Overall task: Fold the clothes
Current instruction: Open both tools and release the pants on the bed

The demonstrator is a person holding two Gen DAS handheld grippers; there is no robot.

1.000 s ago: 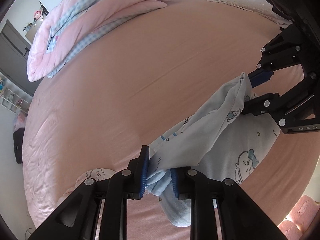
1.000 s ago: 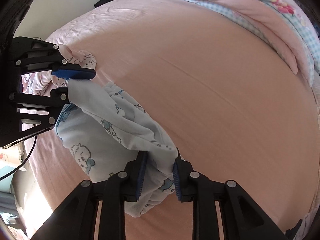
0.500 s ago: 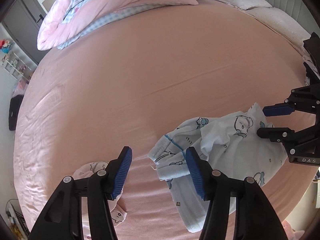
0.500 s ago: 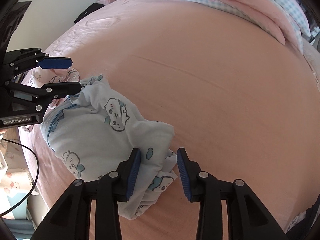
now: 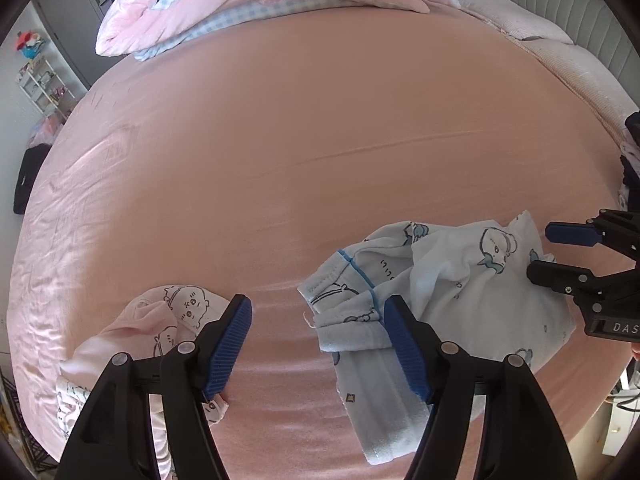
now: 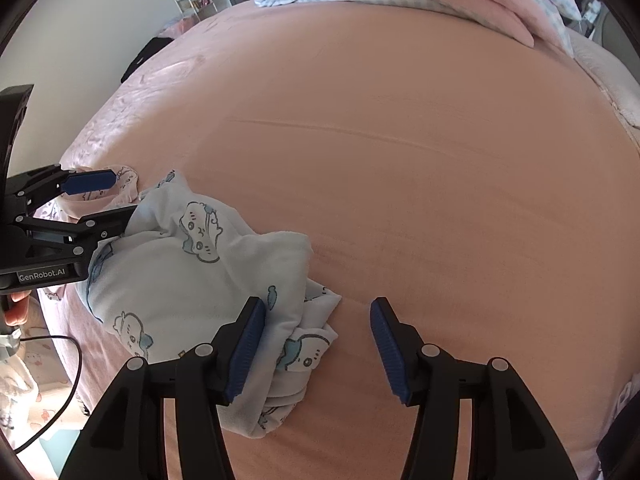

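Currently, the pale blue printed garment [image 5: 452,292] lies crumpled on the pink bed sheet [image 5: 300,140], close to the near edge of the bed. It is bunched rather than flat; a blue-piped band shows at its left end, and cartoon prints are visible across the folds.

Left gripper [image 5: 318,344]: jaws spread wide, holding nothing. The blue pad of its right finger [image 5: 404,350] stands at the left end of the garment; whether it touches the cloth cannot be told. The left finger stands over bare sheet.

Right gripper [image 6: 318,344]: jaws spread wide, holding nothing. Its left finger [image 6: 246,346] stands against the garment's right end, where the cloth is piled in folds. The right finger stands over bare sheet, apart from the cloth.

A second garment, pink-white with a printed cartoon face [image 5: 160,320], lies bunched near the near left corner of the bed, just beside the left gripper and apart from the blue one.

A pink quilt with a blue checked lining [image 5: 256,4] is heaped along the far edge of the bed. A white shelf rack [image 5: 40,80] stands beyond the bed's left edge.
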